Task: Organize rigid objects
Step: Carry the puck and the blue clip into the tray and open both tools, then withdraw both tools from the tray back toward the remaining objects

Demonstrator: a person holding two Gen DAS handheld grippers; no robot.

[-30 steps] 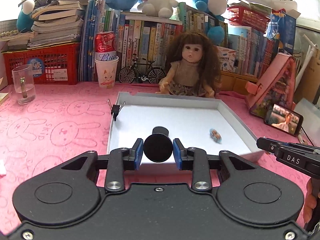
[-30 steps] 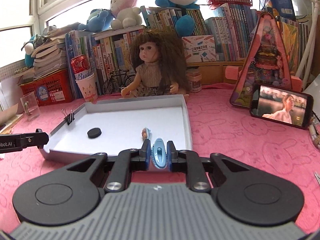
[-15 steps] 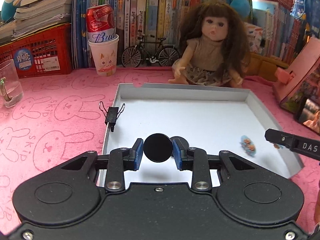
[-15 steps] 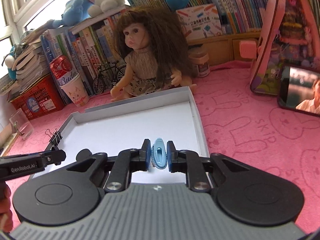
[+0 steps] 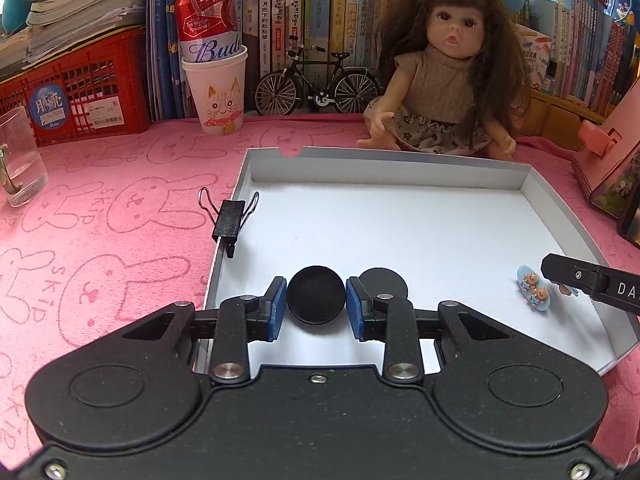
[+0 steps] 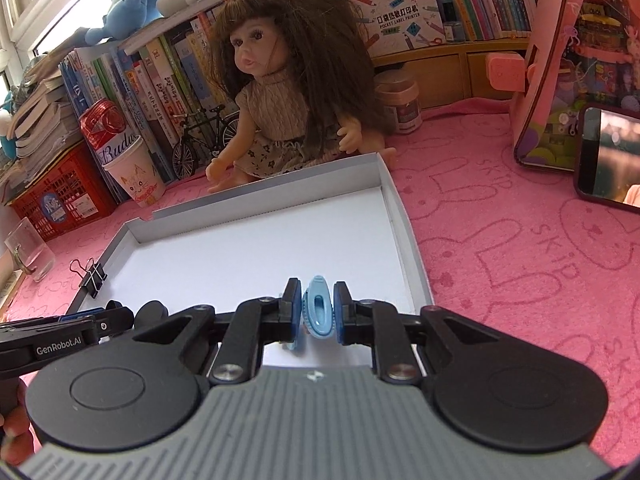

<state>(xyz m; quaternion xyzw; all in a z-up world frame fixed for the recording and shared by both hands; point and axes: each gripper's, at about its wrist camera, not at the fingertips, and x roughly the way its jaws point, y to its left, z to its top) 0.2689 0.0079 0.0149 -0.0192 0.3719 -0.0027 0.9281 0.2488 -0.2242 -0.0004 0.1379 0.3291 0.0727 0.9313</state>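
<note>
I read "GenRobot.AI" on my left gripper (image 6: 92,326) where it shows at the left of the right wrist view, and "DA" on the arm of my right gripper (image 5: 560,270) poking in at the right of the left wrist view. Beyond the tongs a red can (image 5: 208,20) shows "Bud" and "The World Renowned", standing in a paper cup (image 5: 218,92) with a drawn cat. Behind the doll (image 6: 288,96) a box (image 6: 396,16) reads "Pocket Label Printer".

My left tongs pinch a flat black disc (image 5: 316,294) held on edge between blue pads, over the near left part of the white tray (image 5: 400,168). Just right of those tongs a second black disc (image 5: 386,280) lies flat on the tray floor. A binder clip (image 5: 230,222) grips the tray's left rim, ahead and left of them.

My right tongs are pressed on a light blue hair clip (image 6: 318,310), slotted and narrow, held over the tray's near right corner. A similar blue clip with bear figures (image 5: 534,292) lies on the floor just beside that gripper's tip. Ahead of both tongs the tray floor is bare white up to the far wall.
</note>
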